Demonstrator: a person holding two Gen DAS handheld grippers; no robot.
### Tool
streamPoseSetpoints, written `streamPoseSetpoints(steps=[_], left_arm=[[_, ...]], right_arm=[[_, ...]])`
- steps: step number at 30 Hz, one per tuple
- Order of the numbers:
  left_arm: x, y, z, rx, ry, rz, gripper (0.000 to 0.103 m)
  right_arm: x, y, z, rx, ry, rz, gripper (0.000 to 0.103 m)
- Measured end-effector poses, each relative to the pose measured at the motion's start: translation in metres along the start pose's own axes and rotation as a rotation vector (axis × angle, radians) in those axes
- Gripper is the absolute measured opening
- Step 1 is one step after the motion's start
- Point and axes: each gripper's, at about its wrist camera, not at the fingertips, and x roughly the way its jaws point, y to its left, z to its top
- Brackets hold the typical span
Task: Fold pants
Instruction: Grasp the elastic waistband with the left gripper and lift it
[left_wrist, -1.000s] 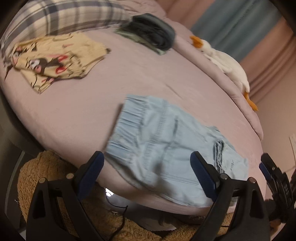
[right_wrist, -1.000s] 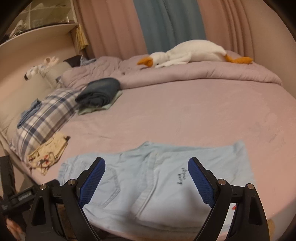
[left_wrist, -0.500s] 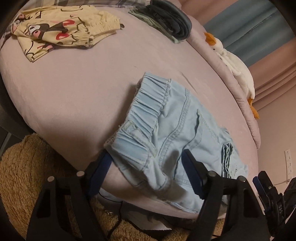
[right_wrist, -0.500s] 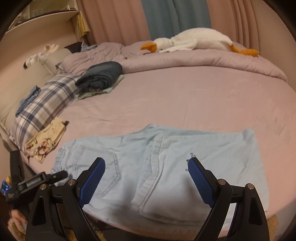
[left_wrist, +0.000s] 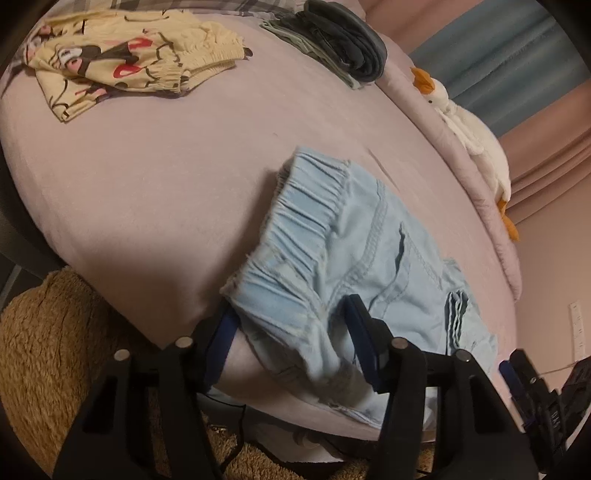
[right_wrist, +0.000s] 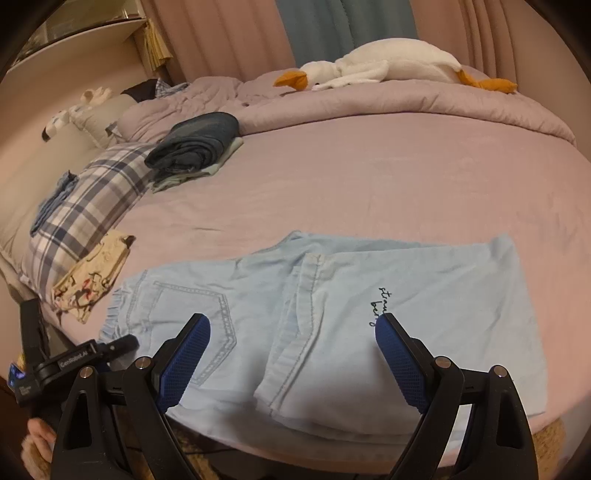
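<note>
Left tongs (left_wrist: 291, 339) have closed around the pants' (left_wrist: 354, 251) waistband, perhaps gripping.

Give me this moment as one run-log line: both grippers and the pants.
left gripper: jaws just closing around waistband corner, grip unconfirmed | right gripper: open above pants | light blue pants: flat on bed, unfolded

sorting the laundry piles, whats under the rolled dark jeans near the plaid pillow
A pale green folded cloth lies under the dark jeans, its edges sticking out toward the middle of the bed. Whether anything else is in the stack is hidden by the jeans.
</note>
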Motion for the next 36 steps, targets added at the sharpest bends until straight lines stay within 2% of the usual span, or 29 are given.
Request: streamPoseSetpoints(steps=[2, 6, 9, 13, 16, 21, 26, 30, 36], left_arm=[[-0.001, 0.006, 0.002, -0.043, 0.001, -0.026, 0.051], [-0.002, -0.010, -0.005, 0.038, -0.035, 0.041, 0.041], [-0.004, -0.012, -0.005, 0.036, -0.042, 0.033, 0.036], [-0.012, -0.019, -0.005, 0.039, -0.059, 0.045, 0.033], [-0.025, -0.037, -0.006, 0.090, -0.116, 0.049, 0.031], [-0.048, -0.069, -0.008, 0.162, -0.183, 0.014, 0.031], [-0.065, -0.116, -0.011, 0.279, -0.238, -0.048, 0.031], [-0.069, -0.169, -0.023, 0.424, -0.257, -0.095, 0.030], [-0.056, -0.236, -0.047, 0.614, -0.234, -0.162, 0.030]], right_arm=[[-0.001, -0.001, -0.001, 0.000, 0.000, 0.004, 0.091], [-0.001, -0.004, -0.001, 0.009, -0.002, 0.011, 0.091], [0.001, -0.006, -0.001, 0.020, 0.005, 0.018, 0.091], [0.001, -0.010, -0.002, 0.033, 0.010, 0.027, 0.091], [0.000, -0.015, -0.001, 0.047, 0.006, 0.022, 0.091], [-0.003, -0.025, -0.001, 0.080, 0.003, 0.026, 0.091], [-0.010, -0.039, -0.001, 0.105, -0.009, 0.022, 0.091], [-0.017, -0.058, -0.001, 0.148, -0.027, 0.012, 0.091], [-0.040, -0.095, -0.002, 0.244, -0.080, -0.005, 0.091]])
